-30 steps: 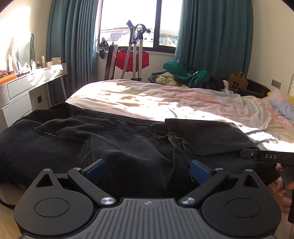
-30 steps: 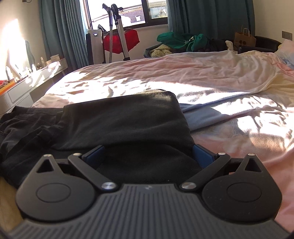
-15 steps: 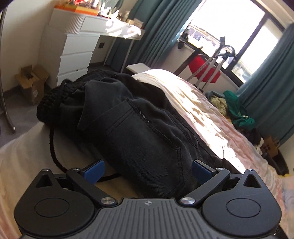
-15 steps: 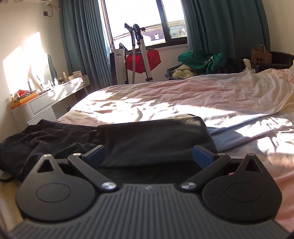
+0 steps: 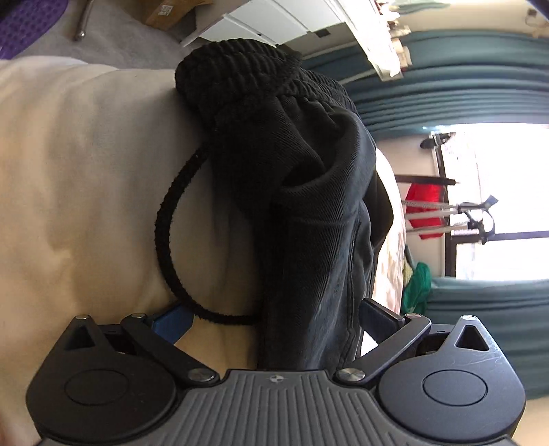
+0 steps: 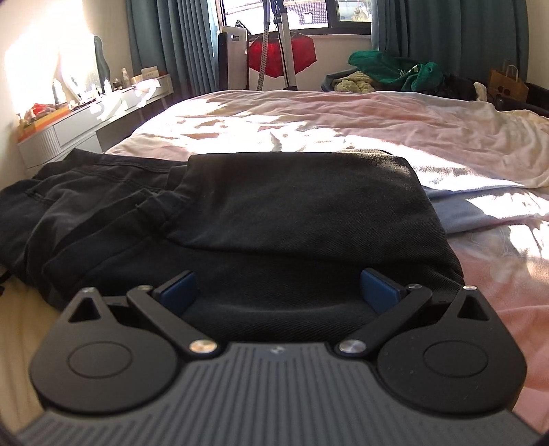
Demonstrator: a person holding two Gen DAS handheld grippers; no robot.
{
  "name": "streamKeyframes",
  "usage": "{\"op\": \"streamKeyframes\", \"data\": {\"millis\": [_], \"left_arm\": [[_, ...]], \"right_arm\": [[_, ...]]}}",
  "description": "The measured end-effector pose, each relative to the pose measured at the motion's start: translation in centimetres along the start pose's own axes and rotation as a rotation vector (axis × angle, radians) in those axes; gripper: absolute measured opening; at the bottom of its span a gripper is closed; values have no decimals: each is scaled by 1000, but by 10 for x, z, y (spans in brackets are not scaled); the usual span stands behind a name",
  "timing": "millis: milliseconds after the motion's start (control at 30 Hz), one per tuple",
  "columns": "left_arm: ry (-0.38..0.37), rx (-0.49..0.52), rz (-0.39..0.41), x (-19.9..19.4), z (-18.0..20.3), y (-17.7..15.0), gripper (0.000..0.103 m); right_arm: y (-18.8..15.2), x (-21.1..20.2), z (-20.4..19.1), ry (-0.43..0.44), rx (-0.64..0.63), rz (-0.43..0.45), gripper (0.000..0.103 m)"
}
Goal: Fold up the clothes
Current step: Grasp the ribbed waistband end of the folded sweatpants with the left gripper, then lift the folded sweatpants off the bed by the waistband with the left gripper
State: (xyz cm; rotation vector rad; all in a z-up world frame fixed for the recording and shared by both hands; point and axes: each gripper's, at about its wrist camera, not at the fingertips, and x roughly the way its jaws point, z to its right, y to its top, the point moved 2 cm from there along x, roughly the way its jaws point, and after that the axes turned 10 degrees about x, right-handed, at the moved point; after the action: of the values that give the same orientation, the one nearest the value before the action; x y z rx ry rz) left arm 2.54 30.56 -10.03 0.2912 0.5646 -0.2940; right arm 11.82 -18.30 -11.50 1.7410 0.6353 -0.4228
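Black trousers (image 6: 274,212) lie between both grippers' spread fingers (image 6: 178,291).

Left wrist view is rolled sideways, close against the black trousers (image 5: 308,212) at the bed (image 5: 85,171) edge. Right wrist view sits level and low, facing the window (image 6: 308,13); both share the trousers.

Sunlight from a wide window (image 6: 308,13) framed by teal pleated curtains (image 6: 171,44) falls across a rumpled pale pink bed (image 6: 343,116). A white dressing table (image 6: 85,120) lines the sunlit left wall.
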Motion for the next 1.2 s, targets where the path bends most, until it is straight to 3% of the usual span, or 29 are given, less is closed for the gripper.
{"op": "streamKeyframes", "data": {"millis": [133, 300, 533, 667, 867, 1033, 1200], "left_arm": [[-27, 24, 56, 0, 3, 14, 98], [33, 73, 196, -11, 0, 30, 89], [76, 106, 268, -10, 2, 36, 85], [116, 168, 296, 2, 15, 38, 68], [91, 163, 338, 1, 21, 43, 42], [92, 223, 368, 1, 28, 46, 32], [130, 362, 423, 3, 51, 38, 28]], "right_arm": [[1, -1, -1, -9, -12, 4, 103], [2, -3, -4, -19, -24, 12, 103], [8, -18, -16, 33, 7, 5, 103], [0, -10, -26, 42, -23, -39, 103], [-2, -9, -33, 26, -45, -80, 103], [-8, -1, -37, 6, -73, -94, 103], [-3, 1, -37, 2, -82, -117, 103]]}}
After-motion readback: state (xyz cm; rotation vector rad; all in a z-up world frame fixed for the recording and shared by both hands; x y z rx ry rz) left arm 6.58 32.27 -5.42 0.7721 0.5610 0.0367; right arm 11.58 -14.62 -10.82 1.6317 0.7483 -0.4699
